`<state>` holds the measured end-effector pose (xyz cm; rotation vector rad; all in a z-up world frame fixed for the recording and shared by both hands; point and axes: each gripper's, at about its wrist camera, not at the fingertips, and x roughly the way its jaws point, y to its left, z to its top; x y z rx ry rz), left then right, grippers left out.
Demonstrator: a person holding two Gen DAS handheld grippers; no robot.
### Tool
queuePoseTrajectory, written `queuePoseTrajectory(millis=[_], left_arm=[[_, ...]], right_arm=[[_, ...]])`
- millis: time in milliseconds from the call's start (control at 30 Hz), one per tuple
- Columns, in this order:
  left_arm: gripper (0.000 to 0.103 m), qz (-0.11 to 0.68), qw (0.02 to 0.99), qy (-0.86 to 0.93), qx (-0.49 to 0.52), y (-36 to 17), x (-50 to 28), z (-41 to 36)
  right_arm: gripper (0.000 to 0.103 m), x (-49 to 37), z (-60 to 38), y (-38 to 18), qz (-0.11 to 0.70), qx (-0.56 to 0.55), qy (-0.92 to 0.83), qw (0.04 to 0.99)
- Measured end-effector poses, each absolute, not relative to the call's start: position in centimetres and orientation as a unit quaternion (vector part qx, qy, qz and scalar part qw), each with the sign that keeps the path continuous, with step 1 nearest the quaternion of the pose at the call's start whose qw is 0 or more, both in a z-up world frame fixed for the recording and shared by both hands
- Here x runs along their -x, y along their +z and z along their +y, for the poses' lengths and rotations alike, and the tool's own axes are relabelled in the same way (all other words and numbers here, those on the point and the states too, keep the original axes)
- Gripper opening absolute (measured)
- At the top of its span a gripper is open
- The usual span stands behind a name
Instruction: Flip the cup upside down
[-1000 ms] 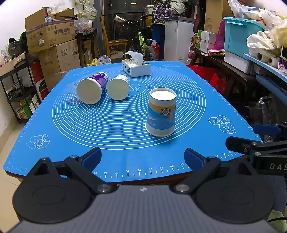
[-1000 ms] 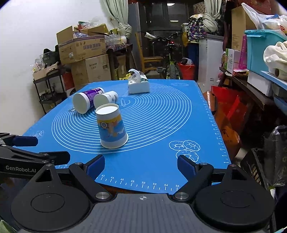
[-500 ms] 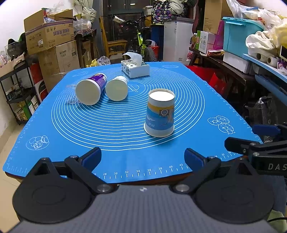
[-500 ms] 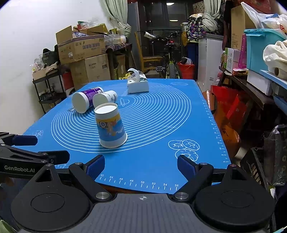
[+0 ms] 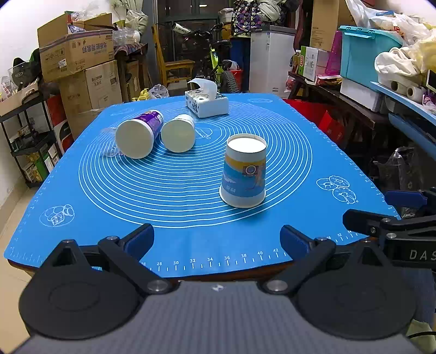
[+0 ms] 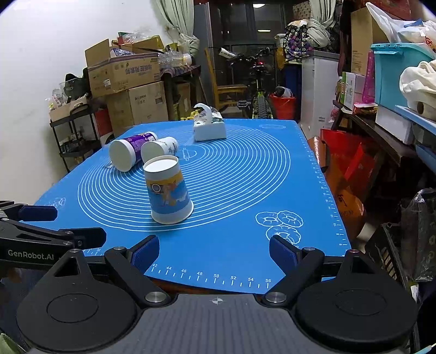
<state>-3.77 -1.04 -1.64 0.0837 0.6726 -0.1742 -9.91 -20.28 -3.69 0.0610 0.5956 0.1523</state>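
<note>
Blue-and-yellow printed paper cup [image 5: 244,170] stands mouth-down on the blue silicone mat [image 5: 190,190], ahead of my left gripper [image 5: 216,239] and ahead-left of my right gripper [image 6: 214,250]; both grippers are spread apart, holding nothing, short of it.

wall [image 6: 41,54]: white | cardboard boxes [image 5: 79,54]: stacked left | bicycle [image 6: 259,89], wooden chair [image 5: 174,65]: behind table | ceiling light [image 6: 260,5]: on
</note>
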Motion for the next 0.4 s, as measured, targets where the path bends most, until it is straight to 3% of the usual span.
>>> queuePoseTrajectory(millis=[400], left_arm=[[0.098,0.332,0.938,-0.087,-0.042,-1.82,3.85,-1.07]], right_arm=[[0.089,9.86,-20.3,-4.02,0.294,-0.035,0.073,0.952]])
